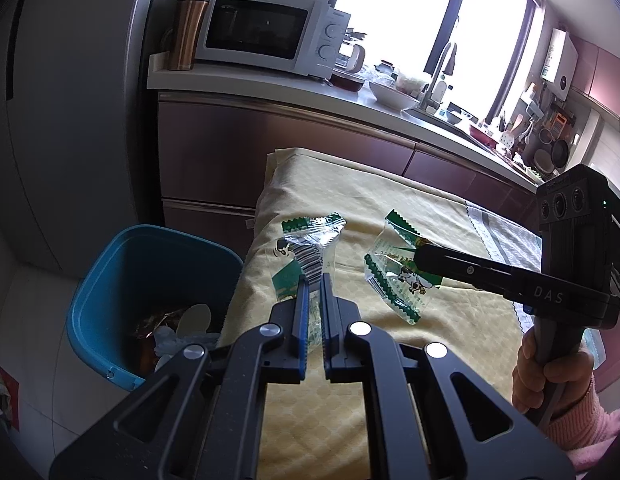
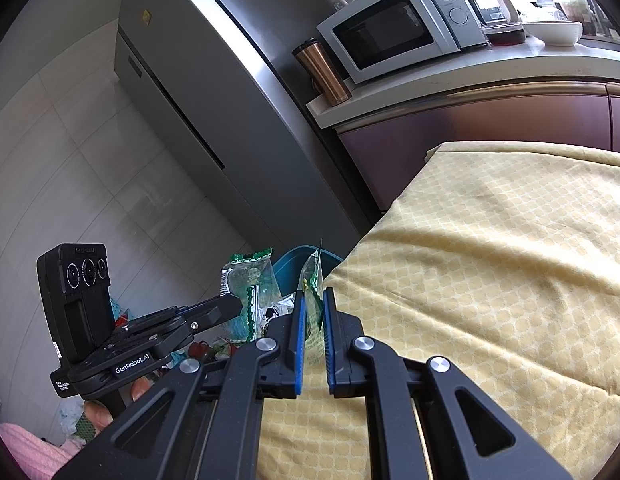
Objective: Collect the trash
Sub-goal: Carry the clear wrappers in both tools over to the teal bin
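Two snack wrappers are what we see, one in each gripper. Both are crumpled clear plastic with green zigzag-cut edges and green printed panels. We see the left gripper (image 1: 314,280) pinching the first wrapper (image 1: 308,240) between its blue pads; that wrapper shows a barcode and a small black-and-white cartoon figure, and it stands up from the jaws above the left edge of the yellow tablecloth (image 1: 389,208), beside the blue bin (image 1: 122,264). The bin sits on the floor against the table and already holds brown and white scraps. Our right gripper (image 2: 313,296) is clamped on the second wrapper (image 1: 393,276), seen edge-on as a thin green strip in the right wrist view and, in the left wrist view, as a wrinkled sheet bearing a little cow-like picture, hanging over the cloth. Both pairs of jaws are narrow, pressed onto the plastic. A hand (image 1: 545,372) in a pink sleeve (image 1: 589,428) grips the right handle.
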{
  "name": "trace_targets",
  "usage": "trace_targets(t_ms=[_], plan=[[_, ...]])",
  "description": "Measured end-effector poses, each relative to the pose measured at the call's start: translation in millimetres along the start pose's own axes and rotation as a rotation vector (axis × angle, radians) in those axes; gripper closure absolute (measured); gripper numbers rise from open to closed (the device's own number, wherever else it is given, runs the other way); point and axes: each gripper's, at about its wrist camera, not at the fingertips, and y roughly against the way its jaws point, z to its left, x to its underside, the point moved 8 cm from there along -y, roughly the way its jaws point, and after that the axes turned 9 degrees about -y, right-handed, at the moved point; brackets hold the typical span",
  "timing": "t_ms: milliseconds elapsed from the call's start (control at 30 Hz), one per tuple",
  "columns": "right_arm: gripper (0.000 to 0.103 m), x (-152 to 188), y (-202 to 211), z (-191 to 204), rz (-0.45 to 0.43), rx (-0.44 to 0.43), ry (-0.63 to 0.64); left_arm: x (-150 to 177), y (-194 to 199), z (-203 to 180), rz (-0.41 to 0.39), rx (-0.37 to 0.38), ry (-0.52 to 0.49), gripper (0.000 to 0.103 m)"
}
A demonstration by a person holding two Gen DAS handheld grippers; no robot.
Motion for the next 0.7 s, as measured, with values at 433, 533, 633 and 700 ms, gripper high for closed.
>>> trace_targets(t_ms=[433,533,633,700], plan=[[0.096,-0.3,-5.3,4.3,0.012,-0.009,-0.002,-0.5,2.4,6.3,0.000,-0.016,0.003,0.097],[0.096,-0.8,-6.4,5.6,0.015,-0.012,0.001,-0.7,2.2,7.5,-0.001,-0.020,0.005,0.097],[0.096,-1.2,-7.6,6.6,0.018,-0.015,0.003,-1.1,3.1,9.0,-0.004,-0.023,0.007,0.097],[0.096,-1.6,-8.3,6.8,0.021,-0.017,0.006,-1.0,3.7,9.2,-0.005,-0.025,0.009,0.097]])
